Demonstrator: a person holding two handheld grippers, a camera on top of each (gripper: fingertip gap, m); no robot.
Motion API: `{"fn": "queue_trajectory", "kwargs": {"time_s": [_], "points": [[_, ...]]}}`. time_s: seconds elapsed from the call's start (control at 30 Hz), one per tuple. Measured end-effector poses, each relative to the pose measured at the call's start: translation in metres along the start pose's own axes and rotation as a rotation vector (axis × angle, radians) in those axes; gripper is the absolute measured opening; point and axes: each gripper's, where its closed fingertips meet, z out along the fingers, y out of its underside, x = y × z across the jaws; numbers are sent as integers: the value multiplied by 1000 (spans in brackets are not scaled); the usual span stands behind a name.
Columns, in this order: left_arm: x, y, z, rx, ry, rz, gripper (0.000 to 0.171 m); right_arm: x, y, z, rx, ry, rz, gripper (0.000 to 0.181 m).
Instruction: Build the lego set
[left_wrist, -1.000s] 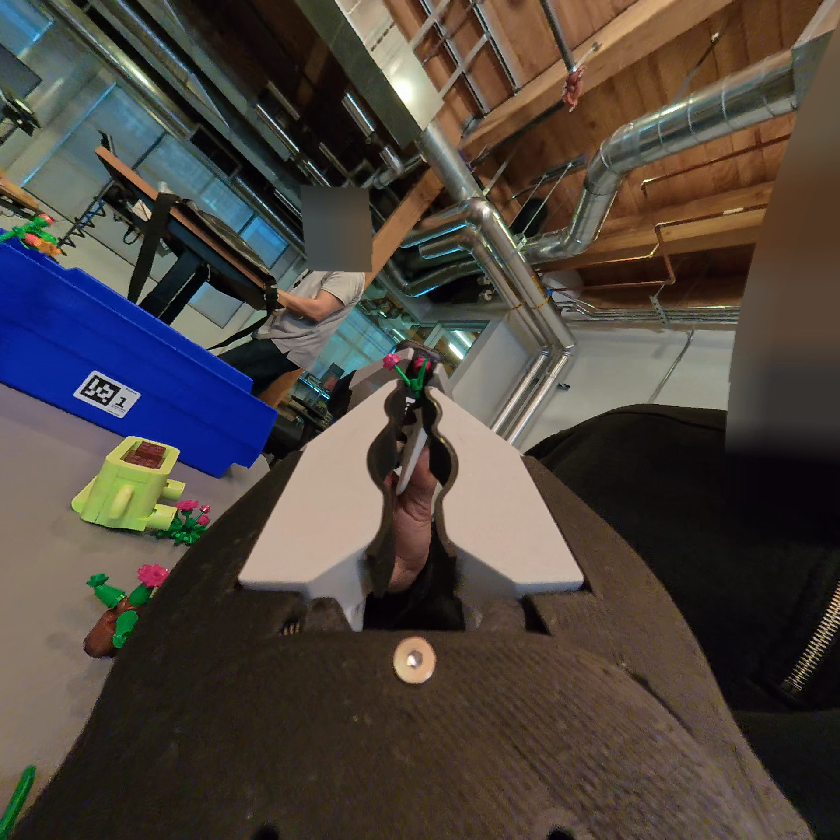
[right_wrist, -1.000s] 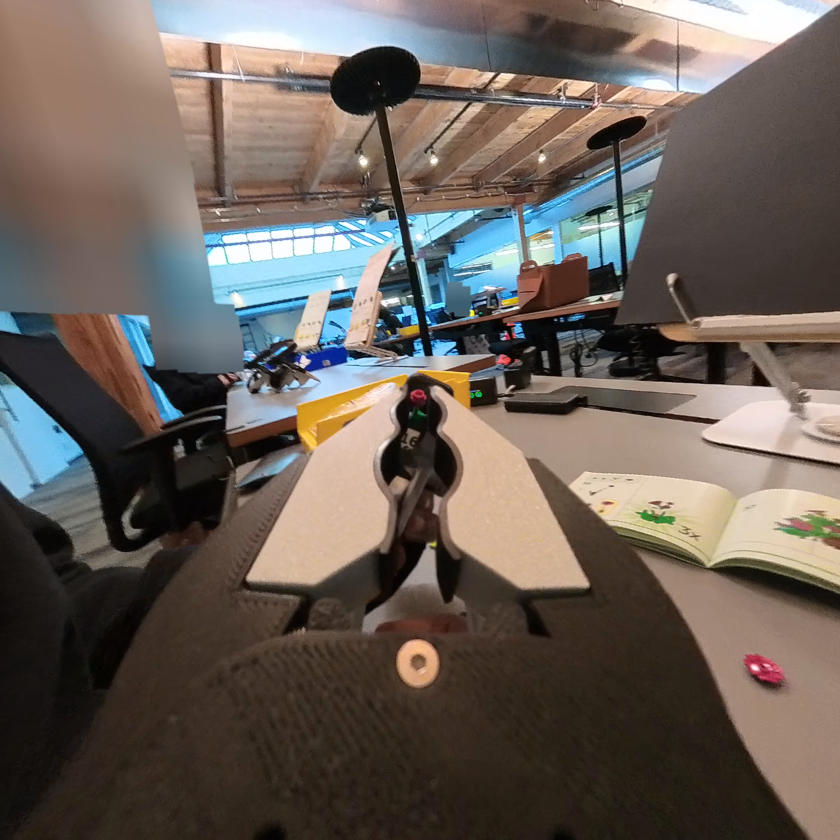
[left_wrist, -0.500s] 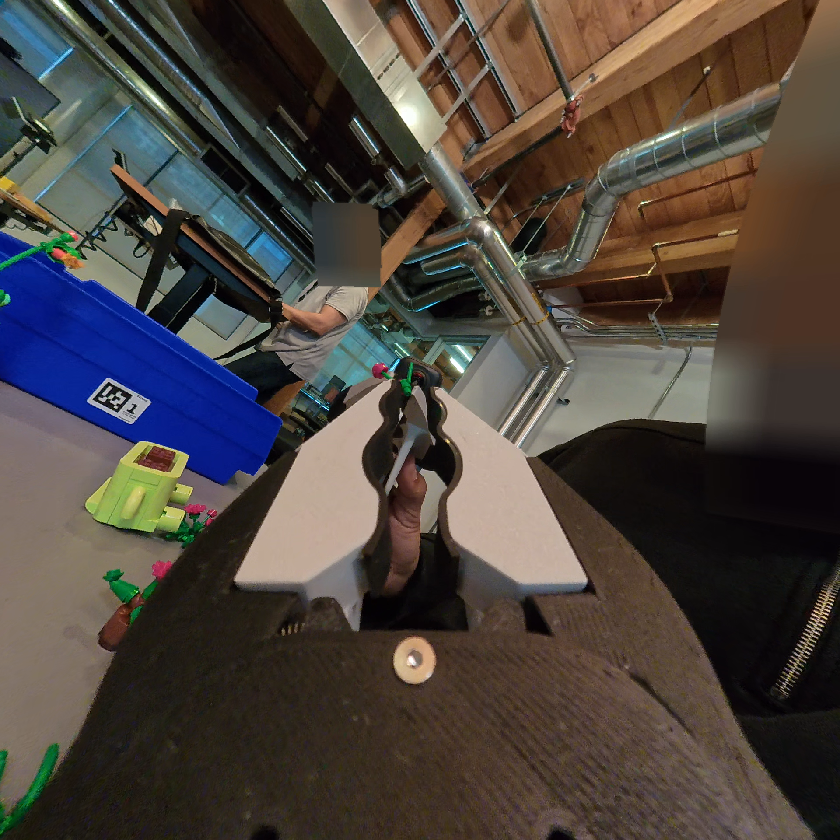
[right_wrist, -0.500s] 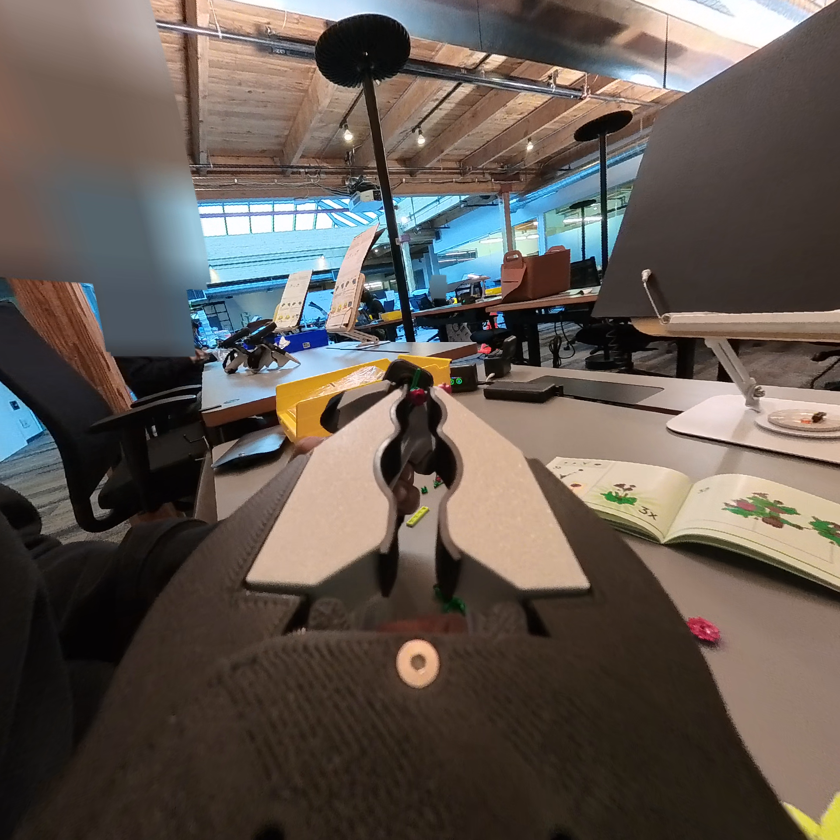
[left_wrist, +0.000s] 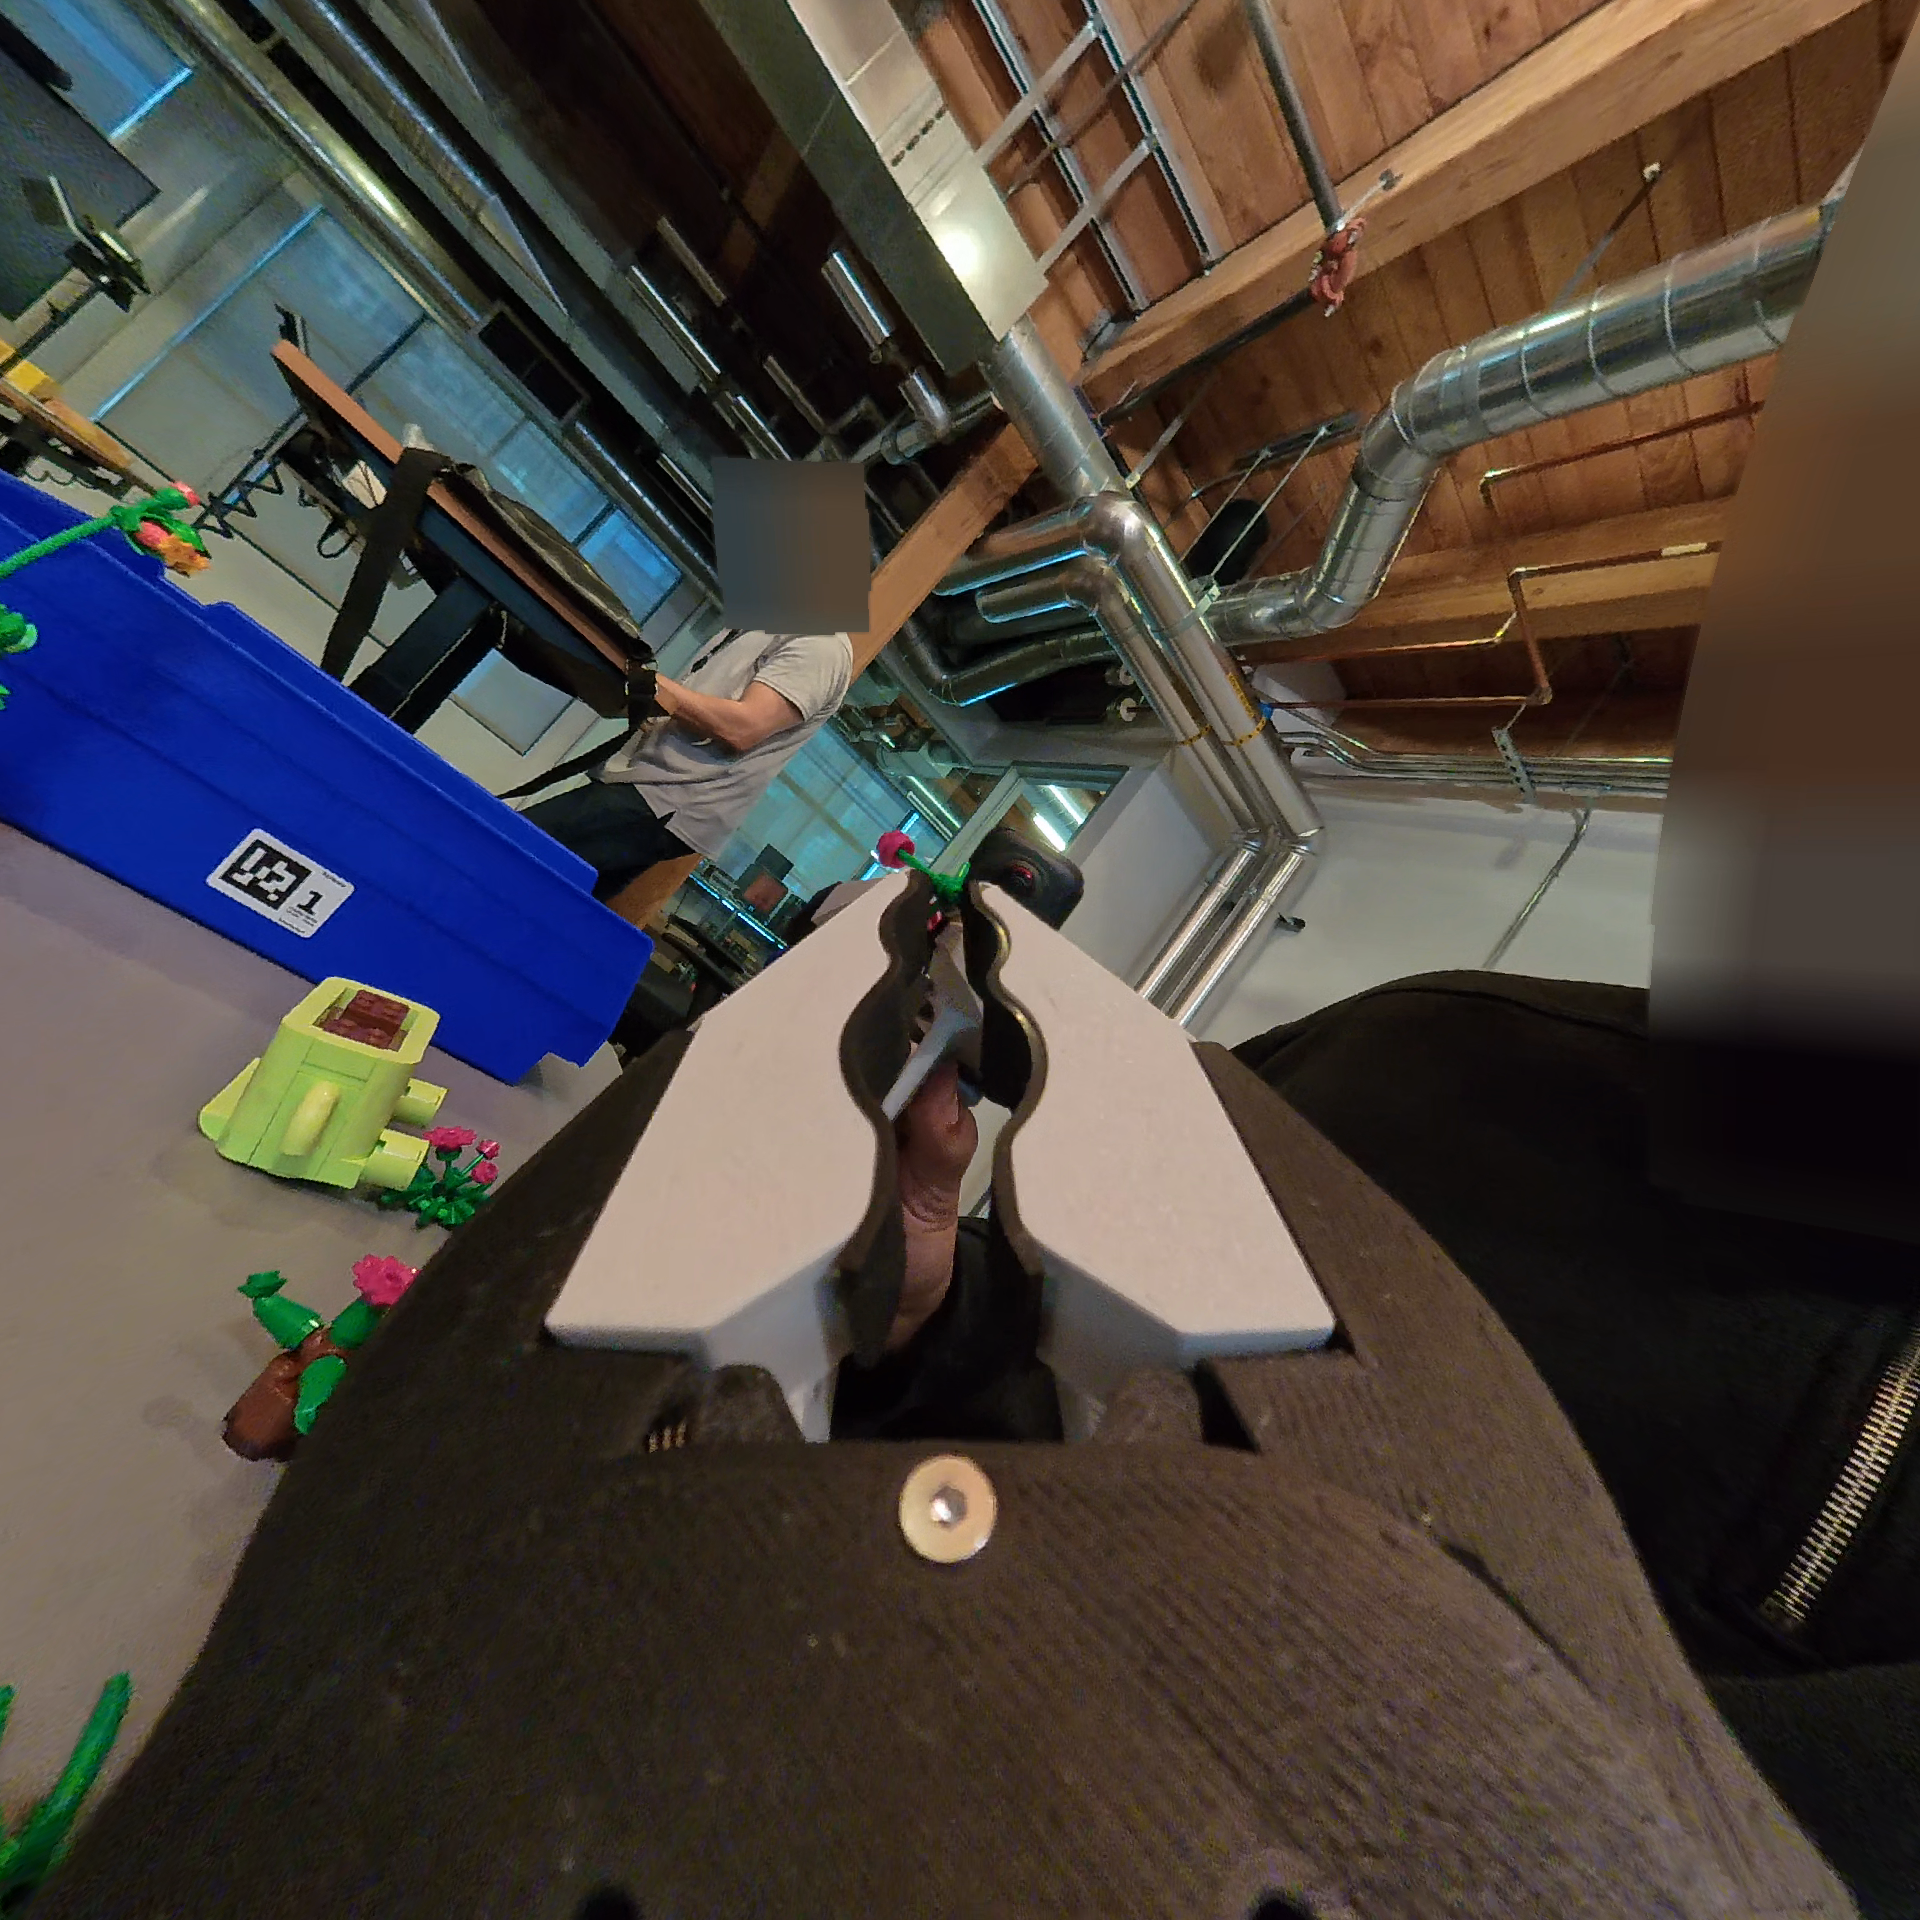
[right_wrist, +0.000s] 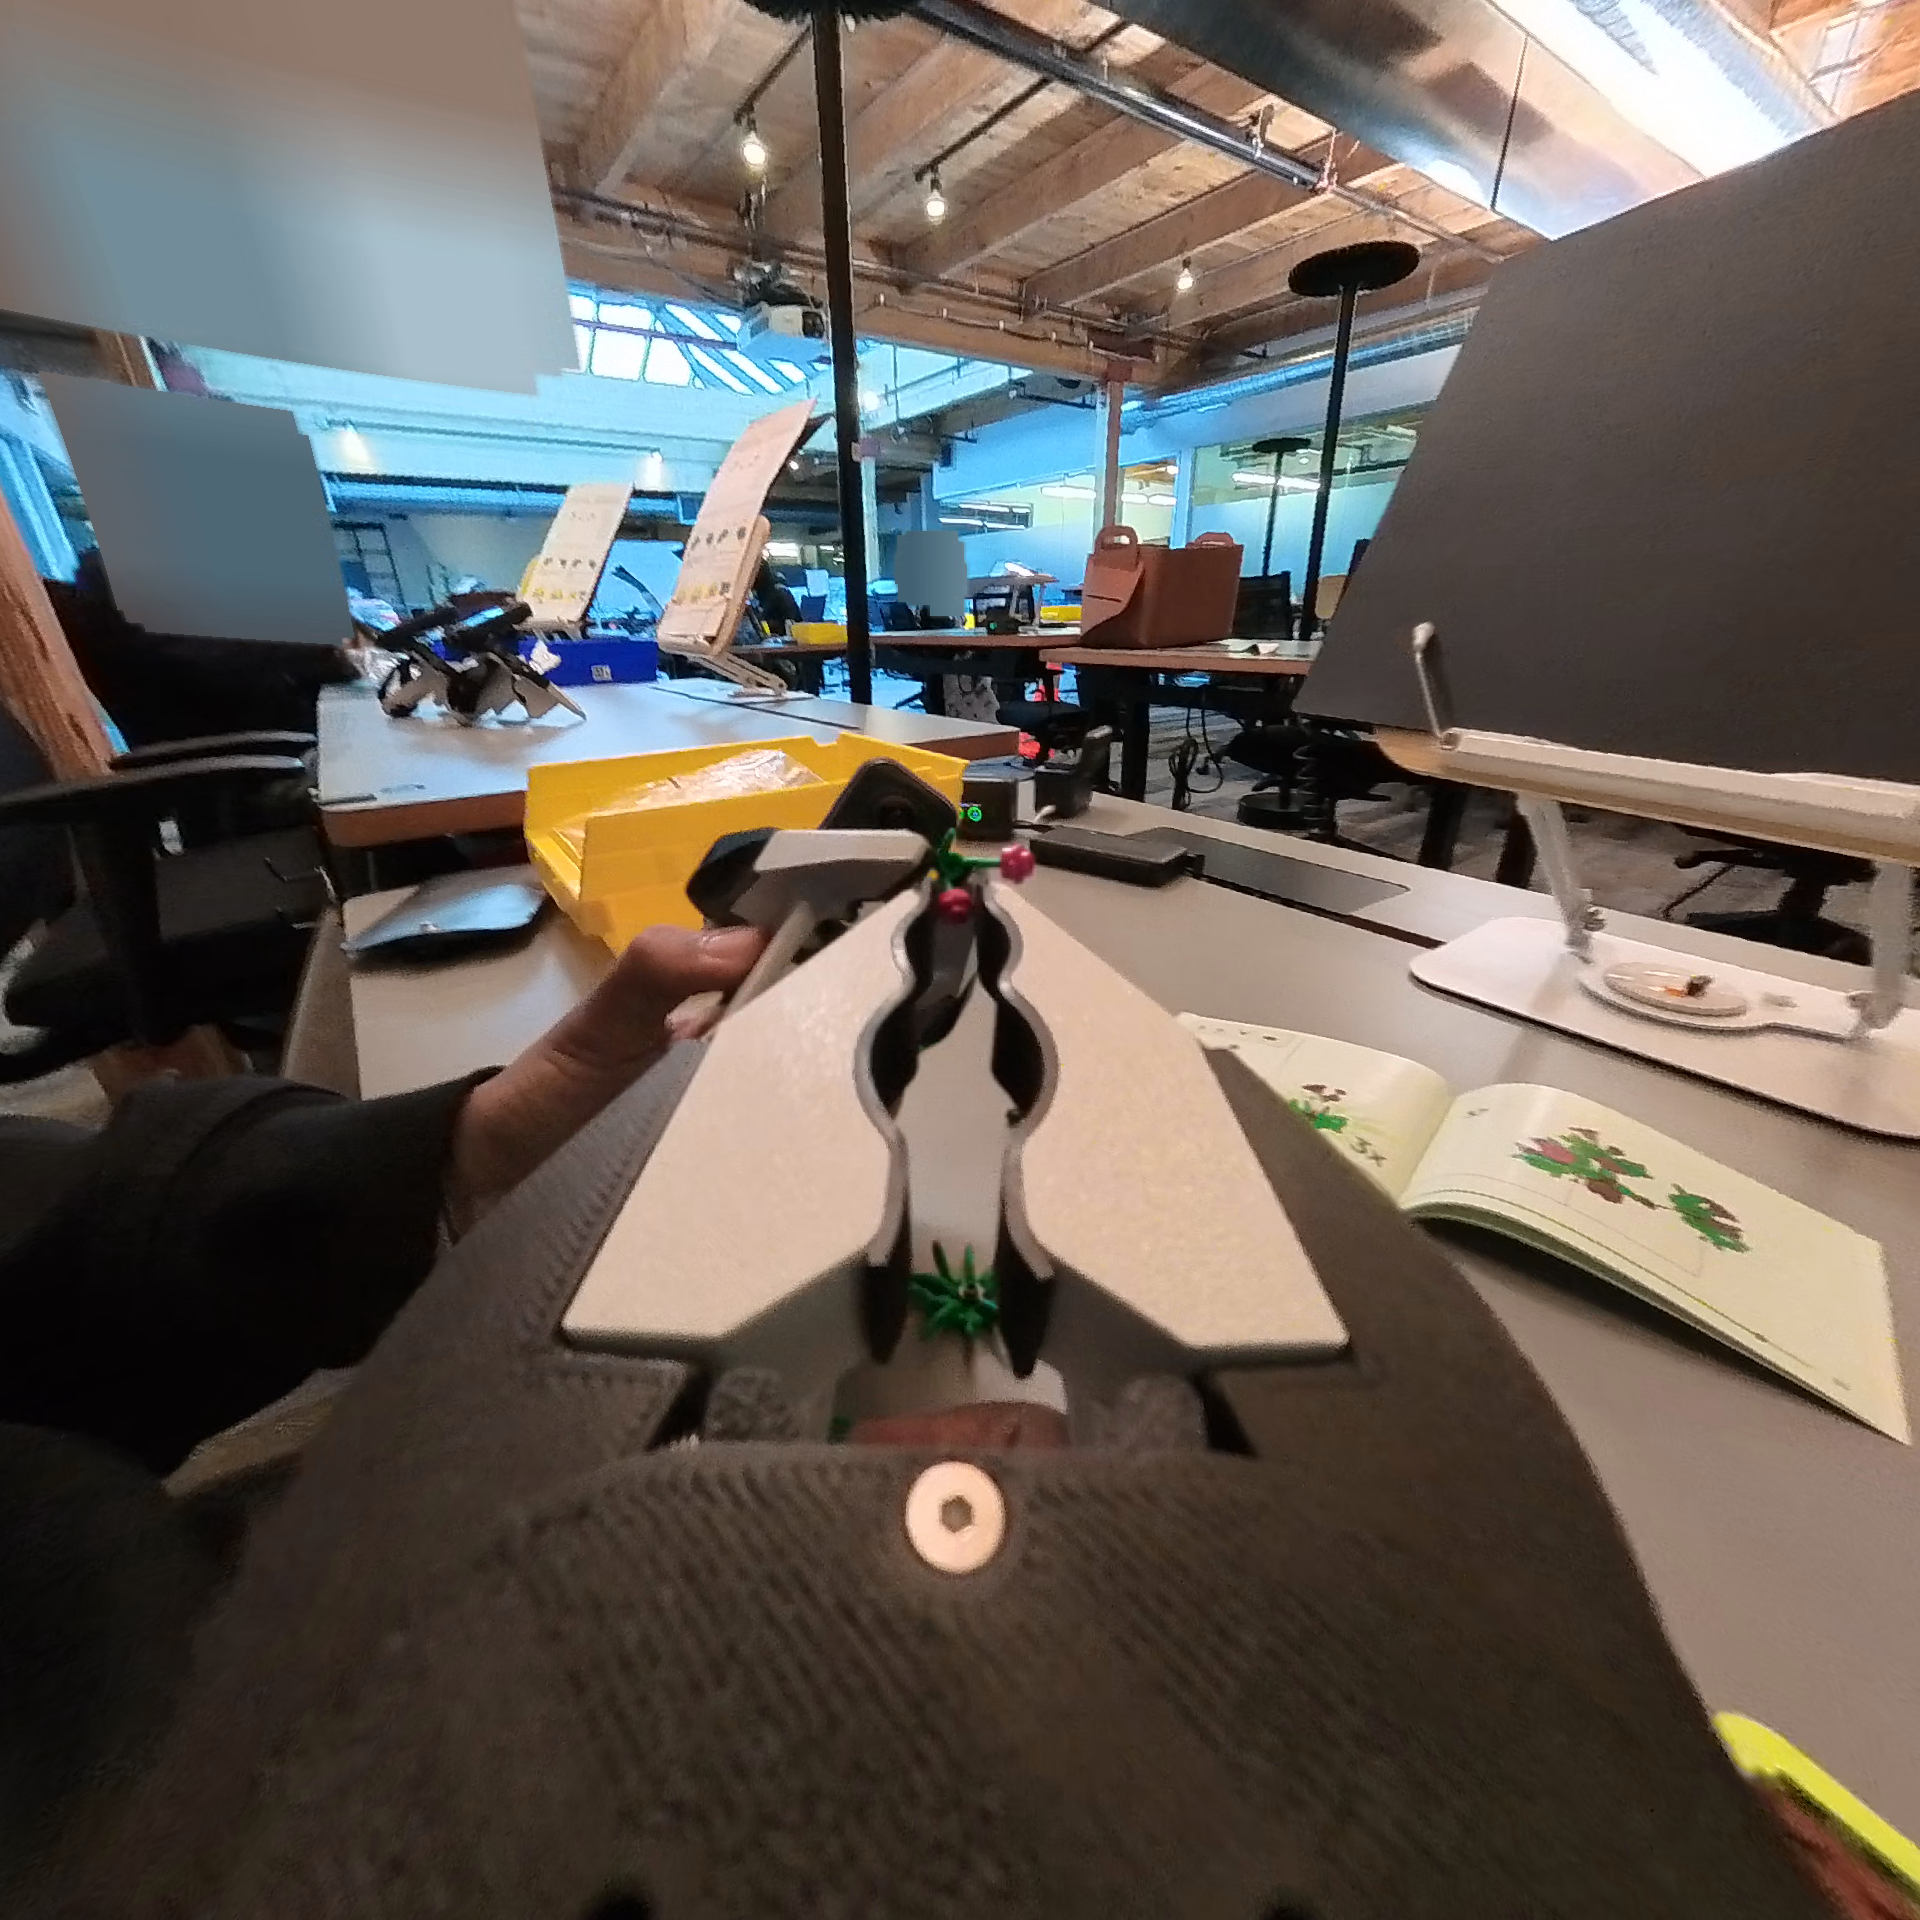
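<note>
A small green flower stem (left_wrist: 940, 878) with pink buds (left_wrist: 891, 847) is pinched at the tips of my left gripper (left_wrist: 942, 894), held up in the air. My right gripper (right_wrist: 952, 896) meets it tip to tip and is shut on the same stem (right_wrist: 951, 857), with one bud (right_wrist: 954, 904) between its tips and another (right_wrist: 1016, 858) sticking out right. The left gripper (right_wrist: 821, 868) and the hand (right_wrist: 623, 1008) that holds it show in the right wrist view. A lime-green lego pot (left_wrist: 322, 1101) lies on the grey table (left_wrist: 94, 1195).
A blue bin (left_wrist: 260, 769) stands behind the pot. Pink flowers (left_wrist: 447, 1164) and a brown branch with leaves (left_wrist: 307, 1361) lie near it. An open instruction booklet (right_wrist: 1558, 1174), a yellow bin (right_wrist: 665, 821), a board on a white stand (right_wrist: 1662, 779) and a green leaf piece (right_wrist: 951, 1294) are on the right side.
The right wrist view has swung so the left gripper and its hand now show to the left. The grippers' tips stay together on the stem. The left view has barely shifted.
</note>
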Motion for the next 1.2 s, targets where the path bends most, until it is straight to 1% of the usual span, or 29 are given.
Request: {"fn": "queue_trajectory", "kwargs": {"time_s": [0.27, 0.4, 0.53, 0.73, 0.83, 0.93, 1.0, 1.07, 1.13, 1.2], "points": [[0, 1, 0, -6, 2, -7, 3, 0, 5, 0, -51, 47, -142, 5], [0, 2, -1, -19, -12, 22, 1, -3, 6, 0, -64, 49, -168, 5], [0, 2, -1, -21, -30, 56, 2, -5, 5, 0, -65, 50, -160, 5], [-1, -6, -7, 15, -75, 114, 1, -1, 1, -5, -56, 70, -133, 17], [-4, -5, -9, -9, -116, 154, 2, -2, -7, -8, -19, 52, -80, 20], [-5, -4, -9, -37, -149, 198, 2, -1, -9, -7, 5, 20, -12, 24], [-5, -10, -15, -26, -175, 232, 2, 2, -8, -8, 11, 19, 13, 27], [-5, -24, -30, 12, -227, 273, 2, 5, -4, -10, 9, 25, 34, 28], [-6, -42, -51, 67, -315, 326, 1, 8, 3, -12, -15, 38, 35, 29], [-6, -59, -75, 108, -419, 382, 1, 16, 15, -17, -80, 108, -1, 29]]}}
